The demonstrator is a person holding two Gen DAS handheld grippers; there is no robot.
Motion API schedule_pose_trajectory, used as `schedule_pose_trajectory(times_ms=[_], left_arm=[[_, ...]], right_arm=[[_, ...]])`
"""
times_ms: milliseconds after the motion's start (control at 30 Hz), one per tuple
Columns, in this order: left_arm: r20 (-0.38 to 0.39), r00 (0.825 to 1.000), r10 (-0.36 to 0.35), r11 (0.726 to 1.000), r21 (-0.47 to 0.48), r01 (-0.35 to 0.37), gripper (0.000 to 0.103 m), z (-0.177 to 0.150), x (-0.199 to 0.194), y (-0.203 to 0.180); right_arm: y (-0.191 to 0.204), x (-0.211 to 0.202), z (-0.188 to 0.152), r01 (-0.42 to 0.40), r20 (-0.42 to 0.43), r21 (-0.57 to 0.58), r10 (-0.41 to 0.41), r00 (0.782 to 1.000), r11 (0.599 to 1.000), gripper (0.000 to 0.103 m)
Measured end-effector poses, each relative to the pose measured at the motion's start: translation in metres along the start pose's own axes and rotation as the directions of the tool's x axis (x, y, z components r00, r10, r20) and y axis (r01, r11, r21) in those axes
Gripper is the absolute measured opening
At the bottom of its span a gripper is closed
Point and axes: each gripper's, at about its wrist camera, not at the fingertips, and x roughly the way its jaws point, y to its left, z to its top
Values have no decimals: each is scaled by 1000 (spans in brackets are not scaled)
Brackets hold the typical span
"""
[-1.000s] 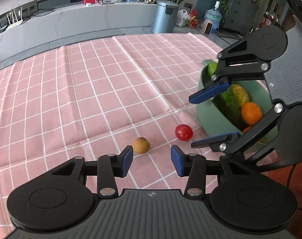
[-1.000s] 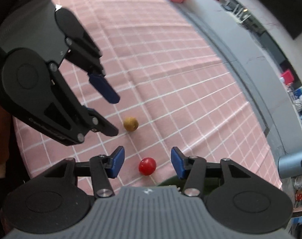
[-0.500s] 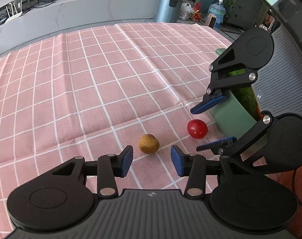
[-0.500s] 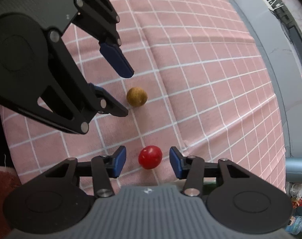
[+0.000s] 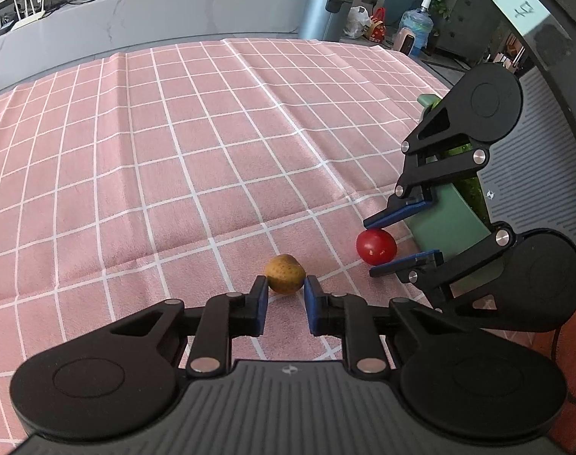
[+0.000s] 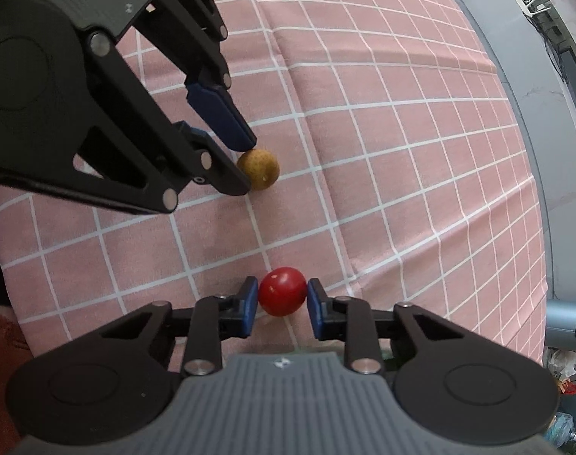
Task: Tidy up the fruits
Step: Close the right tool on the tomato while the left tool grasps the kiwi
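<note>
Nearest in the left wrist view: the left gripper (image 5: 286, 295) has its blue pads pinched on a small round tan-brown fruit with a speckled, matte skin (image 5: 285, 273). The fruit sits on the pink checked tablecloth (image 5: 174, 174), not yet lifted as far as I can judge. It is slightly lopsided, firm-looking, unbruised.

Just beyond, to the right: the right gripper (image 5: 381, 244) has its pads clamped on a small glossy red round fruit, tomato-like (image 5: 376, 246). The right wrist view confirms this: right gripper (image 6: 282, 301), pads pressing either side of the red fruit (image 6: 282, 291), which also rests on the cloth. Skin smooth, shiny, with a small highlight; no stem visible.

Behind the right gripper: a pale green bowl (image 5: 451, 223), its wall close to the red fruit. Something dark green shows inside; the rest of its contents are hidden by the gripper.

Progress, as judged: the two loose fruits are both gripped but neither is in the bowl. Remaining: lift each and set it into the bowl. No other loose fruit is seen on the cloth.

Farther off: bare cloth with creases, then a grey counter (image 5: 174, 19) at the back.
</note>
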Motion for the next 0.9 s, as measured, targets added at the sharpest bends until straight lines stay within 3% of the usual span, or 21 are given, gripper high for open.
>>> schedule_pose_trajectory(times_ms=[400,733,767,900], left_arm=[[35,999,38,999,-33,-37,20,-5,-33,-5],[86,996,32,998,-61,-26,18,-7,-68,-15],[95,995,30,998,-59,-24,6,-6,-73,-18],[112,994,20,999,-41,-15,5,-4,-84,-29]], right_arm=[[6,-31,0,44,102,78,-52,993,996,23],[24,-87,-10,69,230,138,-100,968,988,23],[26,-94,-12,74,244,145,-108,964,987,23],[27,-118,-23,91,290,198,-147,946,976,23]])
